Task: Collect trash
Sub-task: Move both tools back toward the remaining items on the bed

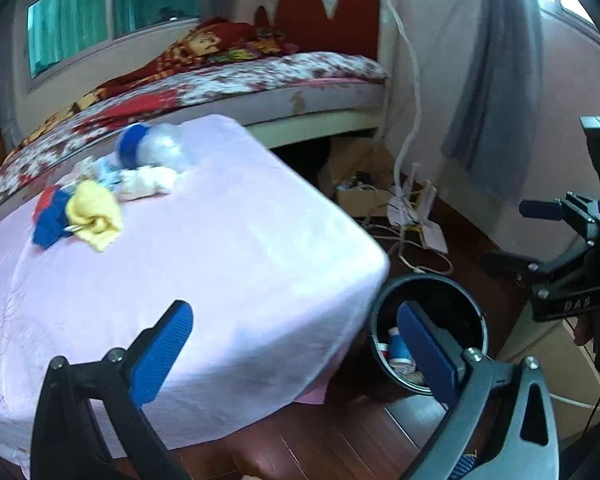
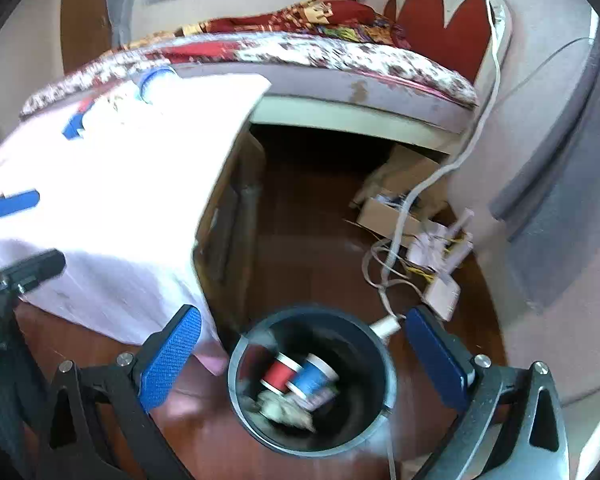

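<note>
Blue-padded right hand-held gripper point(image 2: 298, 354) wide open, empty, over the bin point(image 2: 236, 392); two spools point(image 2: 300, 374) and wads inside. Left hand-held gripper point(image 1: 296, 340) wide open, empty. Crumpled trash point(image 1: 96, 214) sits on the pink surface point(image 1: 240, 260), far edge.

The room was a bedroom with a dark red-brown wooden floor point(image 2: 308, 232); a bed point(image 1: 284, 92) with a floral cover stood against the pale wall point(image 1: 572, 92), below a red scalloped headboard point(image 1: 324, 16); a window point(image 1: 84, 12) with green curtains admitted daylight; a grey curtain point(image 1: 496, 80) hung at the right; cardboard boxes point(image 2: 388, 216) and white cables point(image 2: 384, 264) lay on the floor near the bed.
</note>
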### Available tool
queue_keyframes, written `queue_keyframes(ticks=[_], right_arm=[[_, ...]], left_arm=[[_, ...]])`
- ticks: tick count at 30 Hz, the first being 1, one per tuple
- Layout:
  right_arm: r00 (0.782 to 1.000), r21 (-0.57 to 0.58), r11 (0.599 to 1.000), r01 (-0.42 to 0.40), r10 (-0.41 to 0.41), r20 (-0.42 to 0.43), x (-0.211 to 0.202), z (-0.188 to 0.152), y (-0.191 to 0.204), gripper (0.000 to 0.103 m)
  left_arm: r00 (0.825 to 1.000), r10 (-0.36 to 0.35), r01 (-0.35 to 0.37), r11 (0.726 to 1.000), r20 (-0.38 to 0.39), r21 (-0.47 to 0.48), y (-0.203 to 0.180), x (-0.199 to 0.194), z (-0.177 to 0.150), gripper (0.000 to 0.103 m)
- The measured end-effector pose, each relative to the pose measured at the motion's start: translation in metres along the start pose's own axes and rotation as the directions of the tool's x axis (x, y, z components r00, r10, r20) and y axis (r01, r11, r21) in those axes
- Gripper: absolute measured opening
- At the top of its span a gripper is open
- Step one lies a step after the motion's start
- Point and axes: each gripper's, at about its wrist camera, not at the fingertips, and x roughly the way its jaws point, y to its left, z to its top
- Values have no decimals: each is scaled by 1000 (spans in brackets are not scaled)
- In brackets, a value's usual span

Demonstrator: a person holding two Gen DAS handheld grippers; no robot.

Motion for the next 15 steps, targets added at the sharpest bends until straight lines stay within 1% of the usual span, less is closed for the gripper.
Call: queue_keyframes(ticks=[2, 5, 6, 8, 9, 12, 15], right_arm=[[999, 1, 1000, -30, 30, 21, 3, 13, 12, 103], [997, -14, 998, -68, 68, 40, 11, 31, 35, 103], [996, -23, 997, -80, 81, 33, 15, 40, 46, 103], [995, -25, 995, -93, 94, 19, 21, 53, 60, 103], [992, -17, 993, -121, 121, 19, 25, 62, 69, 103], [985, -25, 988, -153, 155, 74, 28, 84, 91, 103], [974, -41, 982, -185, 188, 123, 32, 105, 113, 103]], left_arm=[[999, 32, -31, 999, 18, -32, 18, -4, -1, 102], [997, 73, -70, 994, 23, -89, 47, -7, -4, 101], [997, 77, -74, 992, 22, -105, 58, -7, -5, 100], [994, 111, -108, 986, 20, -127, 75, -8, -8, 98], [992, 124, -121, 983, 18, -136, 83, -9, -9, 97], [987, 162, -157, 974, 16, -165, 108, -9, -9, 92], [980, 199, -192, 960, 16, -206, 135, -6, -6, 91]])
